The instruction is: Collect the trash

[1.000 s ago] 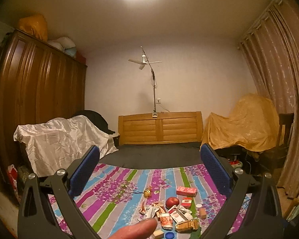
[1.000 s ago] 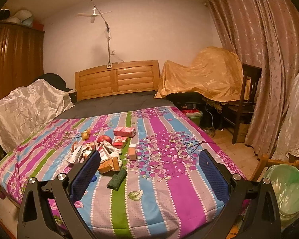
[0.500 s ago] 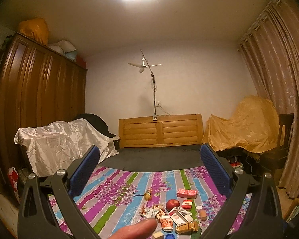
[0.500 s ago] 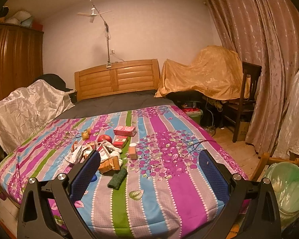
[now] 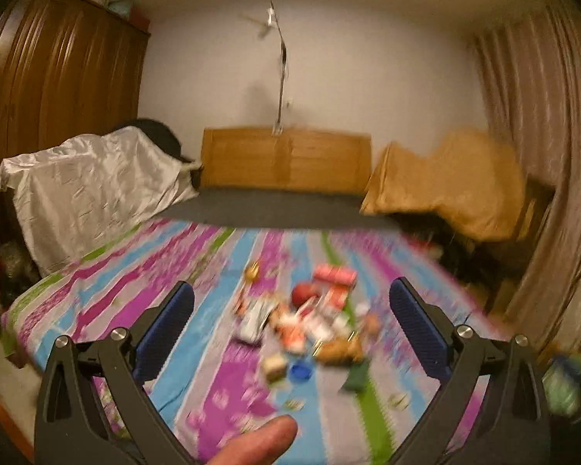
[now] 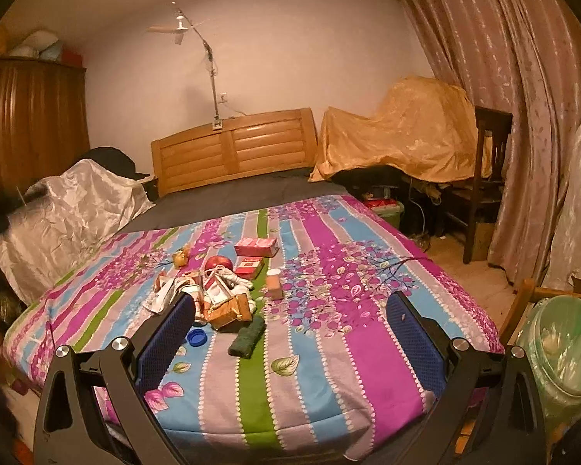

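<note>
A heap of trash (image 6: pixel 217 290) lies on the striped bedspread (image 6: pixel 329 348): a pink box (image 6: pixel 256 247), a red apple (image 6: pixel 219 262), a brown packet (image 6: pixel 230 312), a blue cap (image 6: pixel 196 338), a dark green cloth (image 6: pixel 247 336) and a small bottle (image 6: pixel 274 283). My right gripper (image 6: pixel 290 329) is open and empty, short of the heap. The left wrist view is blurred; the heap (image 5: pixel 306 321) sits ahead of my open, empty left gripper (image 5: pixel 290 325). A fingertip (image 5: pixel 259 441) shows at the bottom.
A bin with a green bag (image 6: pixel 565 352) stands by the bed's right corner. A wooden headboard (image 6: pixel 232 151) is at the far end, a brown wardrobe (image 6: pixel 31 124) at left. Cloth-covered furniture (image 6: pixel 399 131), a dark chair (image 6: pixel 484 182) and curtains (image 6: pixel 503 77) fill the right side.
The left gripper's view has dropped sharply towards the bed and the trash heap, blurring the frame. The right gripper has barely moved. Both stay open.
</note>
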`<state>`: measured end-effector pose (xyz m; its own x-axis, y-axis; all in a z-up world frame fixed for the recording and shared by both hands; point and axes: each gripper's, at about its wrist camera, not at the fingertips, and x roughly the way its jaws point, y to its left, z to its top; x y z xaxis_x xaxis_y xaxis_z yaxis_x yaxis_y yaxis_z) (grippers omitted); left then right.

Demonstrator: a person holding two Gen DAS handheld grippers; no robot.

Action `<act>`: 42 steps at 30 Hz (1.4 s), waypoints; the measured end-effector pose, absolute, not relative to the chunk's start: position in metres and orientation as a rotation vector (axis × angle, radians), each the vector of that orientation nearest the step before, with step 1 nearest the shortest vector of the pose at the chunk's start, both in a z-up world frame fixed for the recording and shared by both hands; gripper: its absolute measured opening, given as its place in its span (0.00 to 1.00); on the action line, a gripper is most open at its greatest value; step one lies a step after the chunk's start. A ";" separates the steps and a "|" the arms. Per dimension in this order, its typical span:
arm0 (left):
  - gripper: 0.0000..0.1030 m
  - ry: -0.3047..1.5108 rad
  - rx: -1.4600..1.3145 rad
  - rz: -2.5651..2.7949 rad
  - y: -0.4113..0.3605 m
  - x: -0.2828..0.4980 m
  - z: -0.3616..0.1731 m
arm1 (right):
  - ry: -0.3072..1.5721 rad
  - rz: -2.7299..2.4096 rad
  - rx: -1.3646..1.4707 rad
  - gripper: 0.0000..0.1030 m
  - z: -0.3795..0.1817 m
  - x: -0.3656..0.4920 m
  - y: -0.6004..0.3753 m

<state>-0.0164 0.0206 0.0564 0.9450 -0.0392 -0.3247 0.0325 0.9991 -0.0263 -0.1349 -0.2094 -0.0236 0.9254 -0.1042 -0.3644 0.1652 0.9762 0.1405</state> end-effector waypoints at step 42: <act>0.95 0.487 0.066 0.020 0.010 -0.008 0.005 | 0.472 -0.064 0.258 0.96 -0.044 -0.116 -0.223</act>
